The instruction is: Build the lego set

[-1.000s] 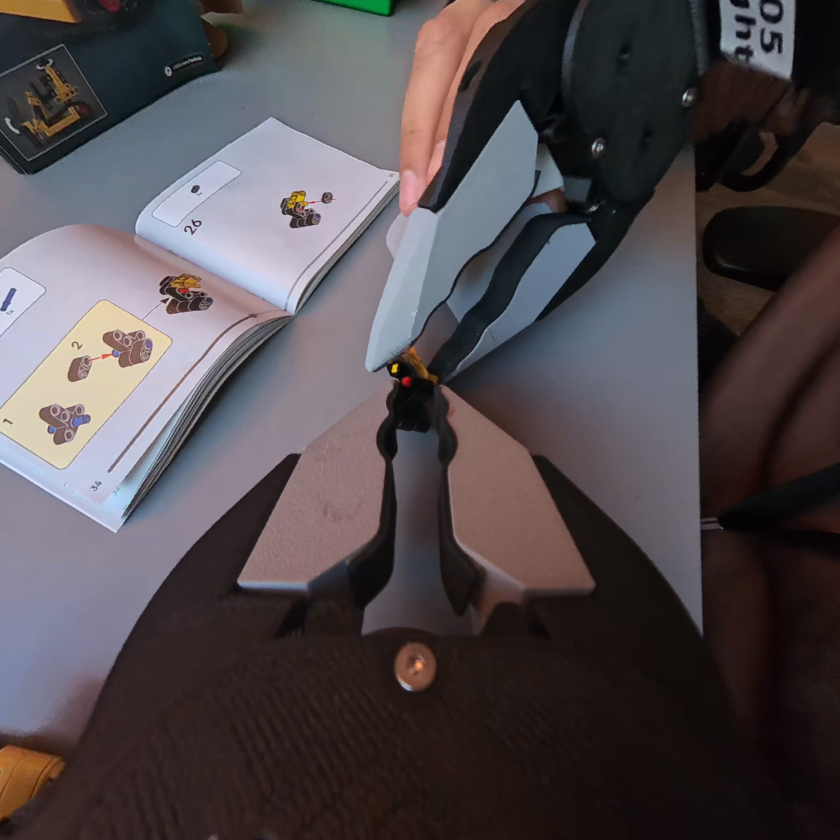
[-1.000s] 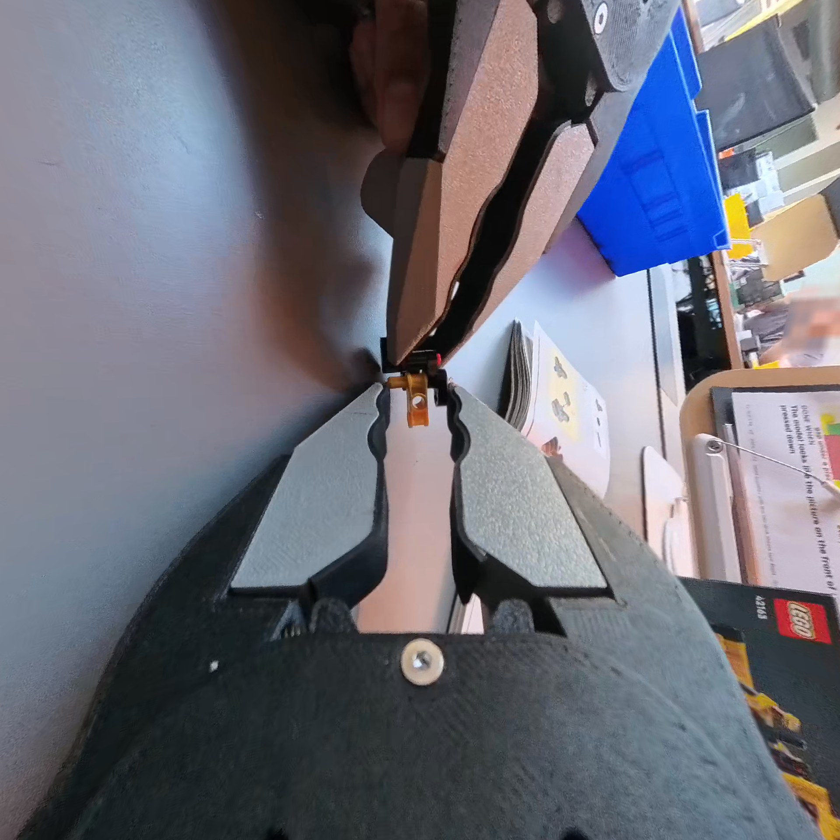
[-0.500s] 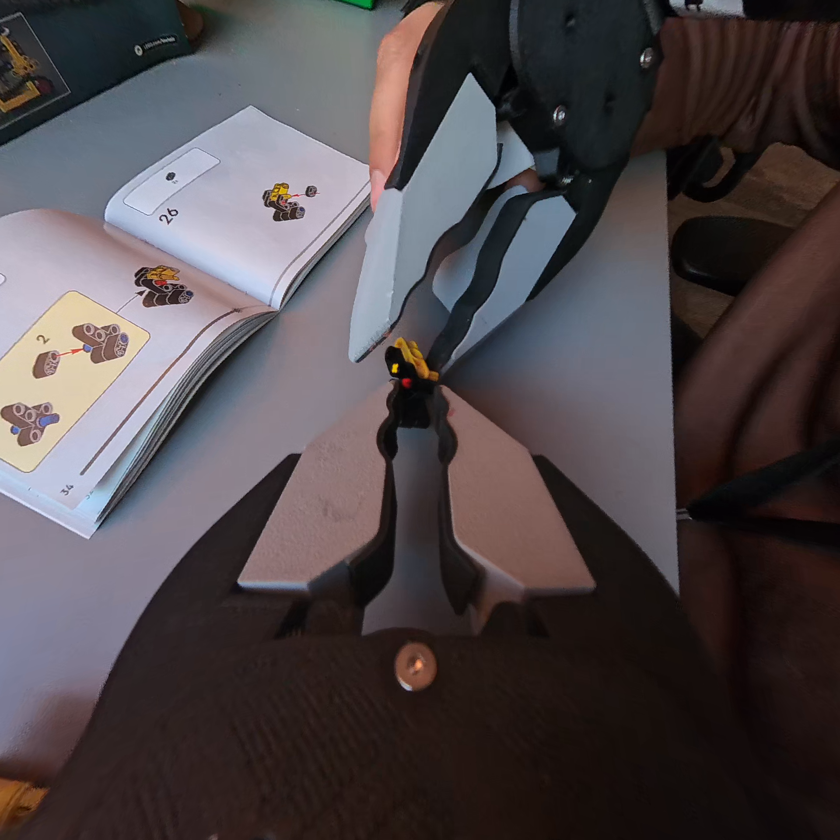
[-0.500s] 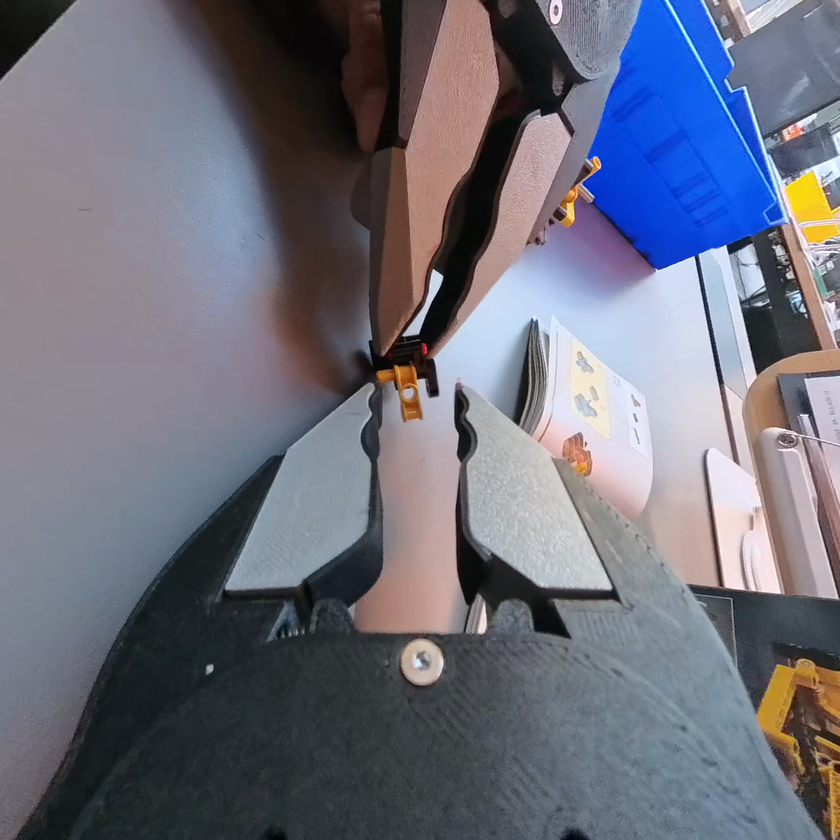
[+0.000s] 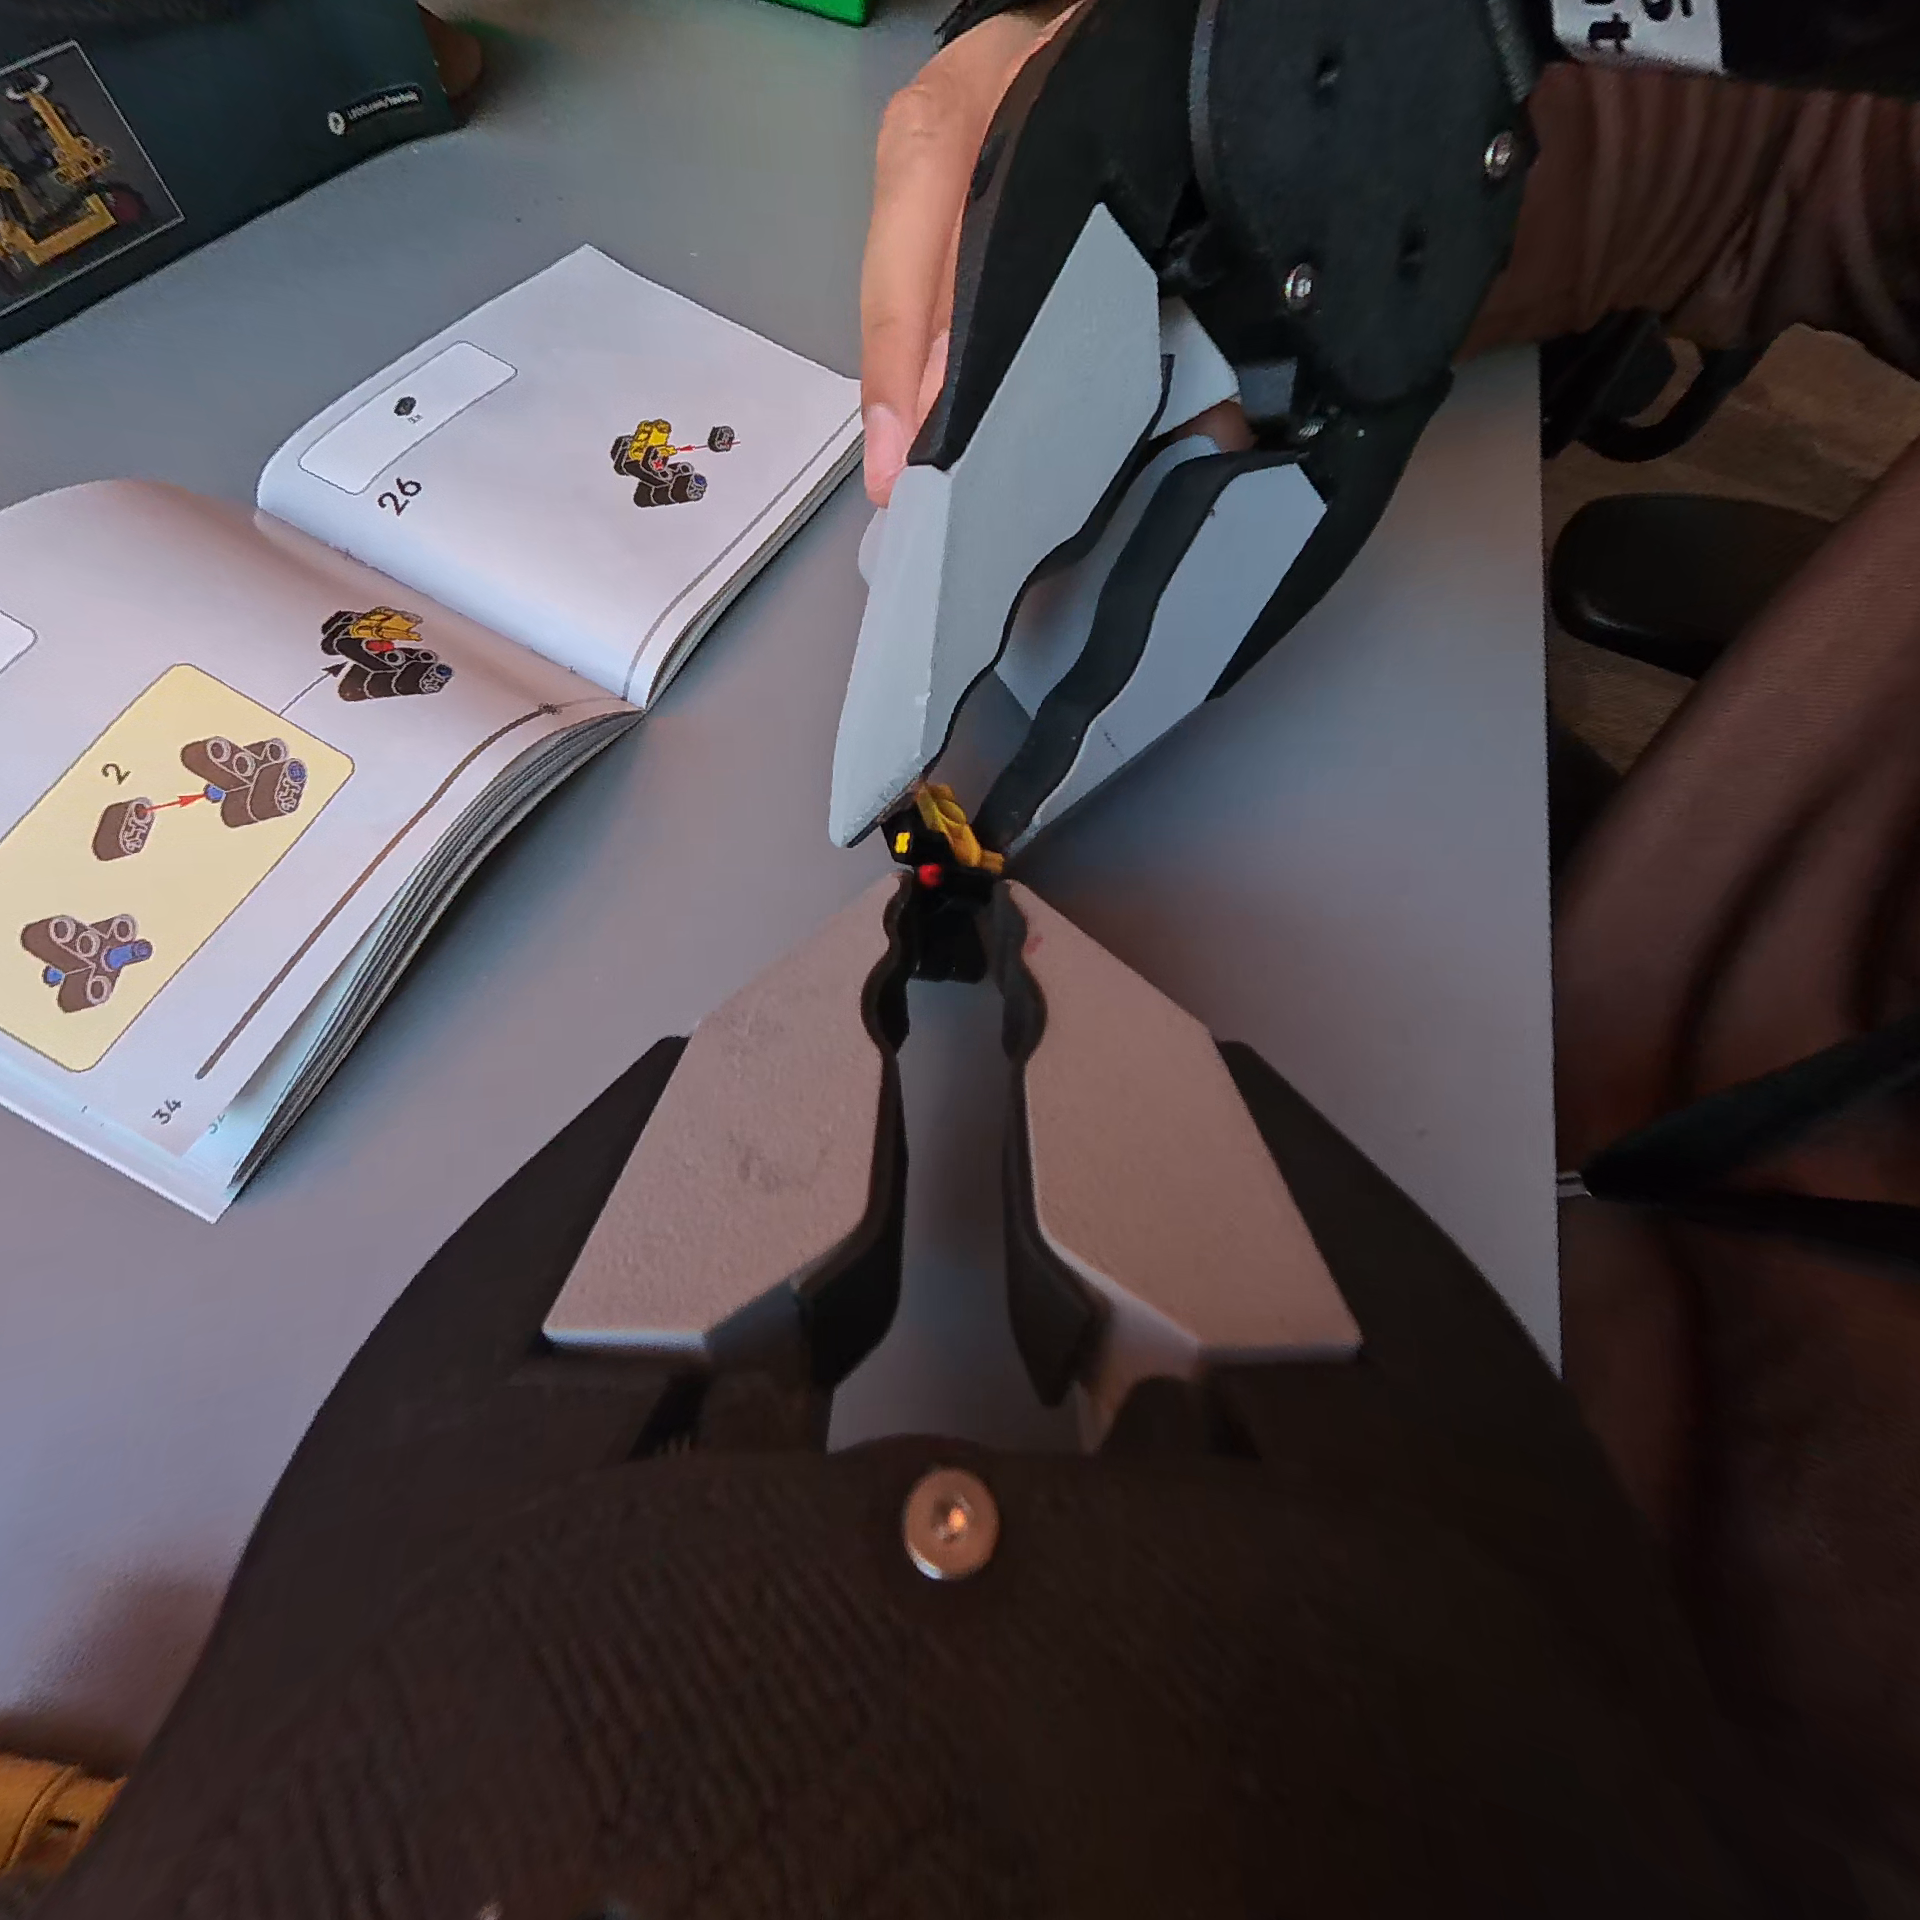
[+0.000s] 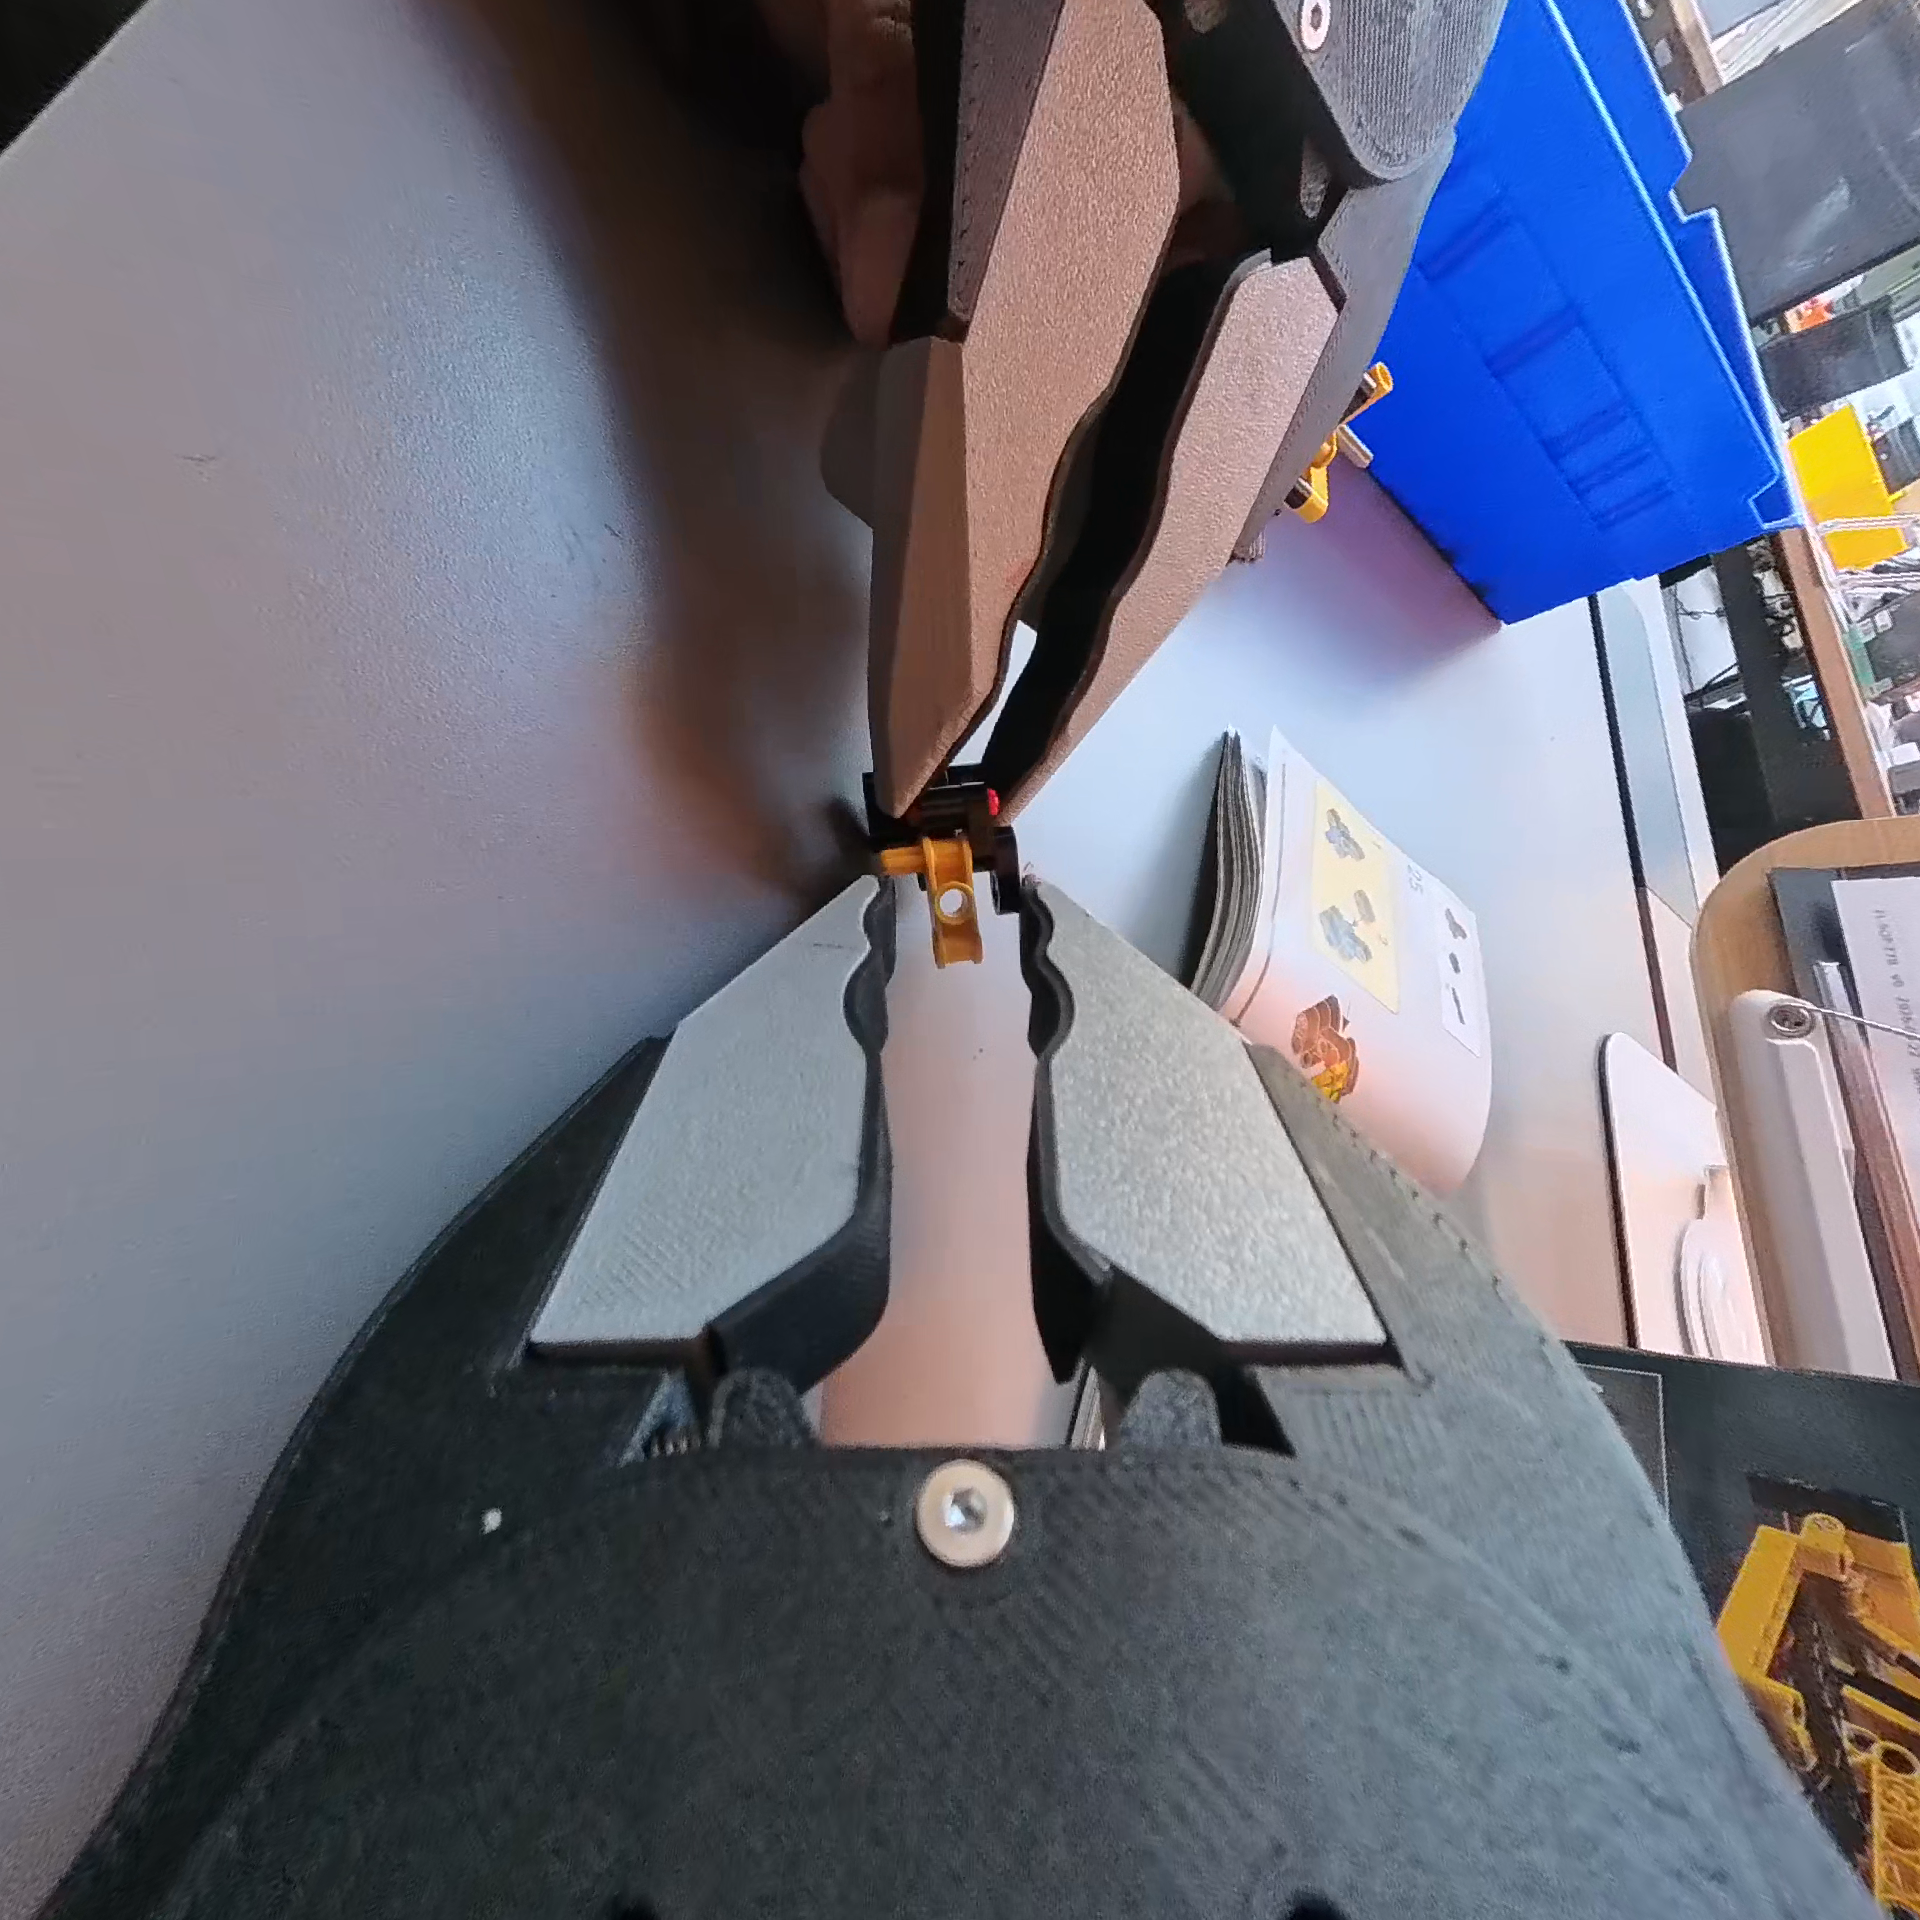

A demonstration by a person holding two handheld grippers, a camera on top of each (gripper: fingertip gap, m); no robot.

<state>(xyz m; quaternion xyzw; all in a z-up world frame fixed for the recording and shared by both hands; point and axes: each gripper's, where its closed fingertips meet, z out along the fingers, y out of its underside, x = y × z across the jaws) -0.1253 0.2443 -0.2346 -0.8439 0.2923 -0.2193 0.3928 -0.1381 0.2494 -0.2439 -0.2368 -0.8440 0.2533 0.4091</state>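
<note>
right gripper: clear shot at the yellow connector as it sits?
Probably yes. The yellow connector sticks out between the open fingertips of the right gripper, with gaps on both sides. The left gripper pinches only the black sub-assembly behind it.

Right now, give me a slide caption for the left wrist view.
Left gripper clamps a small black-and-yellow lego assembly as the right gripper meets it above the grey table, instruction booklet open alongside.

My left gripper (image 5: pixel 943 914) tips hide lower half of black-yellow assembly (image 5: pixel 940 868). Set box (image 5: pixel 125 156) cut by frame edge. Yellow piece (image 6: pixel 1340 436) mostly behind finger; can't tell type.
</note>
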